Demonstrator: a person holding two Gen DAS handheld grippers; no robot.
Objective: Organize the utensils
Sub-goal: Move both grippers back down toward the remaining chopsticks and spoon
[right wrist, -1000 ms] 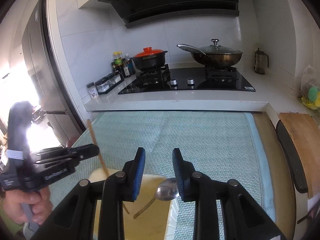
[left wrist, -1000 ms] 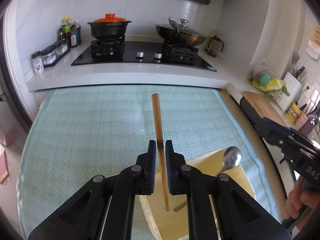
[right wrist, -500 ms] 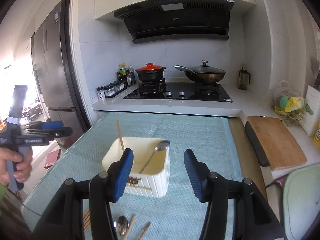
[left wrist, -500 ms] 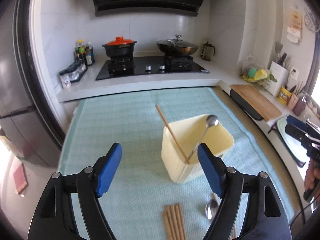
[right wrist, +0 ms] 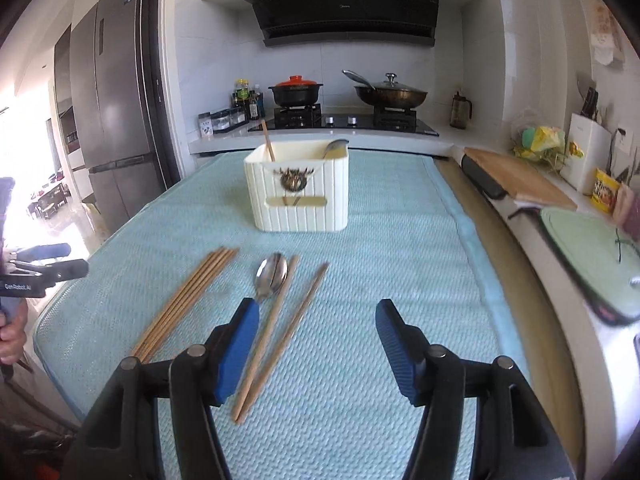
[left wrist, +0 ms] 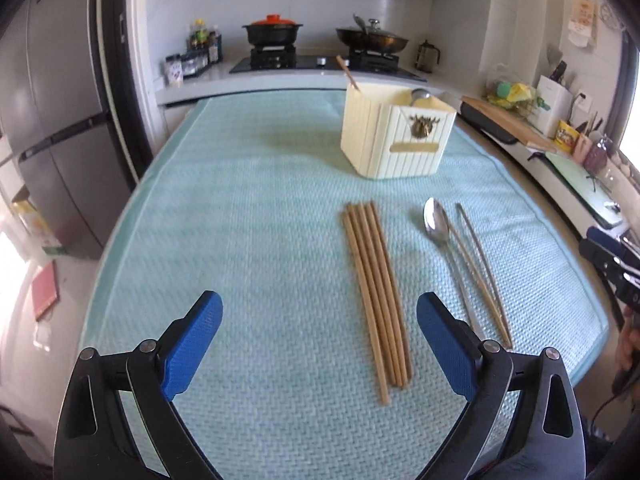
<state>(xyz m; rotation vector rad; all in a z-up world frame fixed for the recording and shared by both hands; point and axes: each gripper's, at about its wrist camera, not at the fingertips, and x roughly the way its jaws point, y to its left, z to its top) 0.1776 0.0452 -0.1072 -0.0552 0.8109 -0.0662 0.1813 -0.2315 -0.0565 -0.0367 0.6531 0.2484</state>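
A cream ribbed utensil holder (left wrist: pixel 396 136) (right wrist: pixel 298 186) stands on the teal mat, with one wooden chopstick (left wrist: pixel 347 73) (right wrist: pixel 267 139) and a metal spoon (left wrist: pixel 418 96) (right wrist: pixel 334 147) leaning inside it. Nearer me lie a bundle of several wooden chopsticks (left wrist: pixel 376 292) (right wrist: pixel 184 300), a metal spoon (left wrist: pixel 438 226) (right wrist: pixel 272 274) and two separate chopsticks (left wrist: pixel 482 270) (right wrist: pixel 288 328). My left gripper (left wrist: pixel 318 340) hovers over the mat's near edge, its jaws opening wide, nothing between them. My right gripper (right wrist: pixel 314 344) has its jaws opening above the two loose chopsticks, gripping nothing.
The teal mat (left wrist: pixel 240 220) covers the table. Behind are a stove with a black pot with an orange lid (right wrist: pixel 295 90) and a lidded wok (right wrist: pixel 390 94). A wooden cutting board (right wrist: pixel 516 178) and green board (right wrist: pixel 592 248) sit at the right. A fridge (right wrist: pixel 112 120) stands at the left.
Both grippers let go of the chopstick and spoon in the holder, pulled back towards the near edge of the mat and opened. The loose utensils on the mat came into view.
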